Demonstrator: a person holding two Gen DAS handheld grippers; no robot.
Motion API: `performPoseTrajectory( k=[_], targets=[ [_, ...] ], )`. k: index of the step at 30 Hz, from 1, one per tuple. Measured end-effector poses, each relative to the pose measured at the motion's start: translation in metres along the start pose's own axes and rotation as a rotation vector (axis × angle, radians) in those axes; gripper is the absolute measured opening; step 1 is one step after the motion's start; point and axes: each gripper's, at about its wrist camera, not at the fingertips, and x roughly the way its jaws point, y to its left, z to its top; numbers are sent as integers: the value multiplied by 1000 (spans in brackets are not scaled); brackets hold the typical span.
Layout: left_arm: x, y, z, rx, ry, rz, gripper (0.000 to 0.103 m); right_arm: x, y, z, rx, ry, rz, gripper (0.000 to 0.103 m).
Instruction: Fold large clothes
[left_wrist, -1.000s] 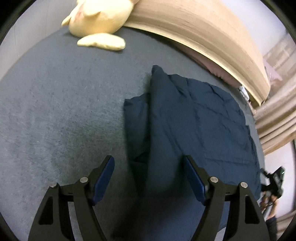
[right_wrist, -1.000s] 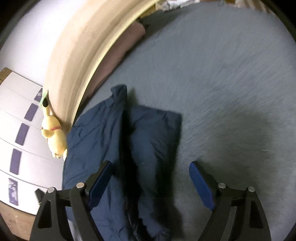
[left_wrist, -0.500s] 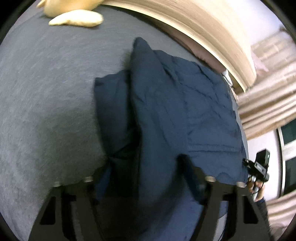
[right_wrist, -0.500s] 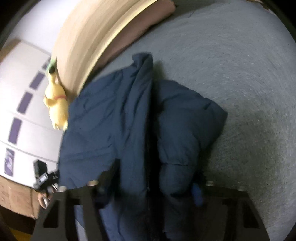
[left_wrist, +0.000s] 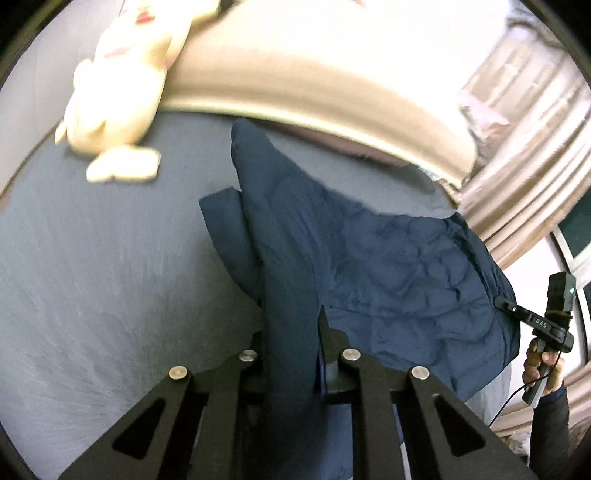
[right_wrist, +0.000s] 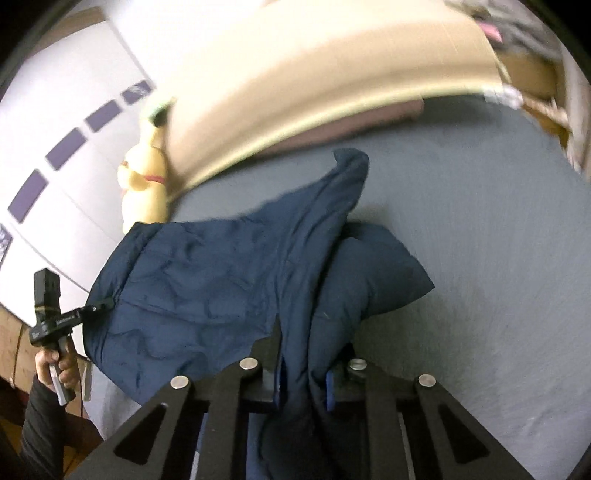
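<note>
Left wrist view shows the left gripper (left_wrist: 291, 354) with its jaws closing, a thick fold of the dark blue jacket (left_wrist: 388, 266) pinched between them at 6 o'clock. From there the jacket spreads toward 3 o'clock across the grey bed (left_wrist: 96, 266), one narrow end pointing up to 12 o'clock. A pale yellow plush toy (left_wrist: 118, 92) lies at 10 o'clock against the beige headboard (left_wrist: 314, 74). At 4 o'clock a hand (left_wrist: 543, 365) holds the right gripper at the jacket's edge.

Right wrist view shows the right gripper (right_wrist: 303, 373), jaws closing too, clamped on another bunched fold of the jacket (right_wrist: 207, 273), which spreads toward 9 o'clock. The other hand (right_wrist: 55, 365) grips its handle at 8 o'clock.
</note>
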Motion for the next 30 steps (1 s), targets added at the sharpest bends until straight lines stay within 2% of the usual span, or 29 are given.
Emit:
performPoseTrajectory(
  k=[5,8,10,14,16,17,18,19,20,22,23,25,27,29,30],
  targets=[
    [-60,-34,-10,62,-91,-23,14,-68,28,-9,-70,-88,10,16],
    [-88,-40,-25,85,-133,-41,14,-97,30,-28,-88,-119,16,16],
    [-101,-42,-47,94,-152,-50,14,-111,25,-52,-86,-127,20,16],
    [-85,-30,-92,59,-127,-43,15,-99,7,-94,-38,-113,36,16],
    [-55,-14,-125,4,-55,-17,15,-76,-14,-129,34,-65,41,17],
    [-38,-4,-140,-16,-14,30,16,-62,-21,-143,48,-38,15,18],
    [-25,3,-151,-34,13,71,21,-47,-30,-159,79,-10,-22,23],
    [-10,13,-162,-60,47,101,32,-34,-38,-171,109,21,-52,32],
    [-1,23,-171,-91,60,95,37,-20,-50,-185,154,56,-70,41],
    [-4,31,-173,-137,44,92,50,-18,-70,-201,253,28,-69,69],
    [-7,33,-169,-154,62,95,50,-20,-74,-203,282,23,-69,73],
    [-19,32,-161,-133,80,109,50,-28,-81,-202,324,22,-58,74],
    [-43,30,-149,-82,32,143,50,-46,-84,-194,312,-11,-89,74],
    [-63,30,-141,-77,-29,166,55,-67,-87,-185,317,-80,-121,74],
    [-71,29,-136,-81,-71,163,61,-74,-88,-180,322,-108,-127,74]
  ],
)
